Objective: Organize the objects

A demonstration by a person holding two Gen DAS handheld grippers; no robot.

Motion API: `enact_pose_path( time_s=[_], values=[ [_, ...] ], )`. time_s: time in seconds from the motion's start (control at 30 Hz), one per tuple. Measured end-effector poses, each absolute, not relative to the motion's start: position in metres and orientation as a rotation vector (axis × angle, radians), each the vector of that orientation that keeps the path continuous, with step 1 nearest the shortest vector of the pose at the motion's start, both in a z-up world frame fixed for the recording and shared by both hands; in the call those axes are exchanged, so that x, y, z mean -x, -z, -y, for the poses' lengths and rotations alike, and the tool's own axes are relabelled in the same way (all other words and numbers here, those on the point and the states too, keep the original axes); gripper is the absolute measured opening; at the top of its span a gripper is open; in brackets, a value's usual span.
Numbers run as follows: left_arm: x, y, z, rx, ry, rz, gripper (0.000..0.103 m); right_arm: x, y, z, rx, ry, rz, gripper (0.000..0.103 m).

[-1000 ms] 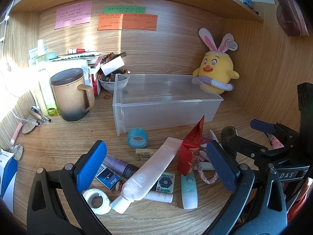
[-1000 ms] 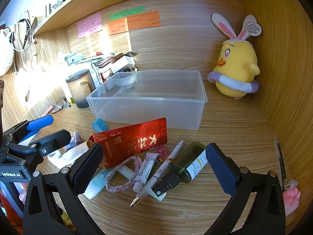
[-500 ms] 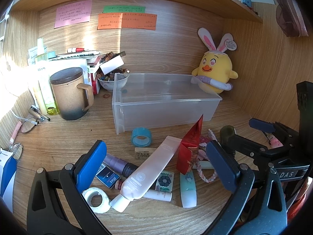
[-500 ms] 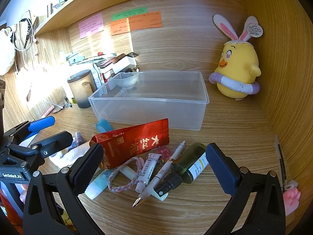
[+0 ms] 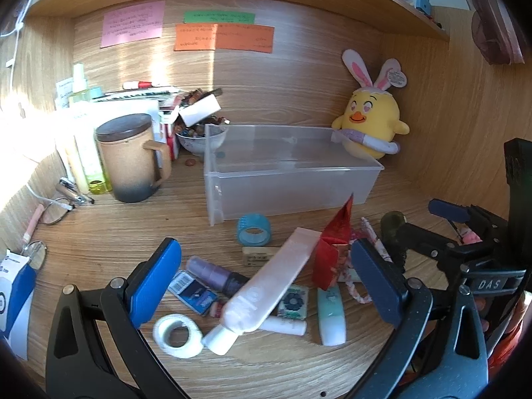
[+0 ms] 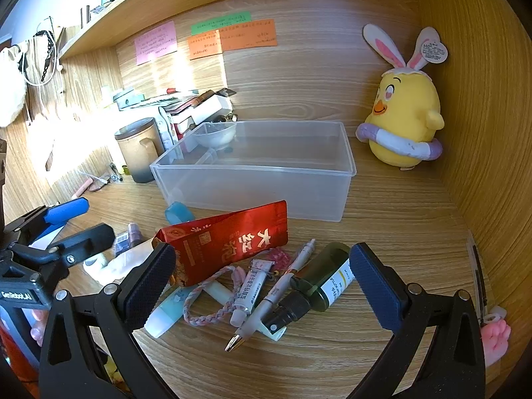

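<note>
A clear plastic bin [image 5: 292, 179] [image 6: 266, 169] stands empty on the wooden desk. In front of it lies a clutter pile: a pink-white tube [image 5: 266, 286], a red foil packet [image 5: 332, 249] [image 6: 229, 239], blue tape roll [image 5: 253, 230], white tape roll [image 5: 178, 331], purple bottle [image 5: 212, 271], mint tube [image 5: 330, 312], a pen [image 6: 276, 292], a dark green bottle [image 6: 324, 282] and a braided cord [image 6: 206, 302]. My left gripper [image 5: 262, 286] is open above the pink-white tube. My right gripper [image 6: 262, 282] is open above the pen and small tubes.
A brown lidded mug [image 5: 133, 156], bottles and stacked books stand at back left. A bowl of small items [image 5: 199, 136] sits behind the bin. A yellow plush chick [image 5: 369, 123] [image 6: 404, 123] stands at back right against the side wall. Glasses [image 5: 50, 212] lie at left.
Both grippers have drawn slightly back and down over the pile; the objects have not moved. Both jaws stay open.
</note>
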State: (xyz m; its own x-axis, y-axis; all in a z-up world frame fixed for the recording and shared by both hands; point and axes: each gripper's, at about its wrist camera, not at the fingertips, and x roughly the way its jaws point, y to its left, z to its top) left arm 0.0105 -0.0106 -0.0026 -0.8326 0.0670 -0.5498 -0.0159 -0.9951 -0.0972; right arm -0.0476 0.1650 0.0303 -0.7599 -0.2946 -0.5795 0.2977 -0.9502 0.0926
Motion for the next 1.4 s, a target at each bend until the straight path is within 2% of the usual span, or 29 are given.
enact_pose_path(
  time_s=[0.2,0.3,0.33,0.63,0.83,0.97,1.07,1.13,1.33,1.4],
  values=[
    [-0.020,0.003,0.038,0.910,-2.988,0.161,0.101,0.052,-0.030,-0.174,-0.894,2.717,0.010,0.103],
    [-0.019,0.007,0.046,0.964,-2.984,0.116,0.086,0.056,-0.028,-0.182,-0.920,2.748,0.028,0.103],
    [-0.019,0.008,0.048,0.983,-2.981,0.107,0.084,0.058,-0.027,-0.186,-0.930,2.760,0.033,0.103],
    [-0.022,0.037,0.071,1.150,-2.912,0.147,0.080,0.071,-0.010,-0.207,-1.037,2.817,0.098,0.103],
    [-0.024,0.055,0.074,1.221,-2.883,0.155,0.077,0.080,0.003,-0.211,-1.107,2.813,0.096,0.094],
    [-0.024,0.062,0.078,1.228,-2.861,0.203,0.073,0.085,0.012,-0.209,-1.153,2.806,0.083,0.084],
    [-0.026,0.063,0.084,1.221,-2.868,0.236,0.066,0.089,0.017,-0.209,-1.180,2.800,0.083,0.080],
    [-0.025,0.066,0.088,1.237,-2.863,0.249,0.058,0.093,0.021,-0.210,-1.200,2.787,0.103,0.076],
    [-0.022,0.072,0.096,1.257,-2.856,0.292,0.048,0.101,0.026,-0.214,-1.231,2.748,0.182,0.061],
    [-0.020,0.073,0.095,1.255,-2.857,0.282,0.040,0.101,0.026,-0.213,-1.233,2.759,0.167,0.061]
  ],
)
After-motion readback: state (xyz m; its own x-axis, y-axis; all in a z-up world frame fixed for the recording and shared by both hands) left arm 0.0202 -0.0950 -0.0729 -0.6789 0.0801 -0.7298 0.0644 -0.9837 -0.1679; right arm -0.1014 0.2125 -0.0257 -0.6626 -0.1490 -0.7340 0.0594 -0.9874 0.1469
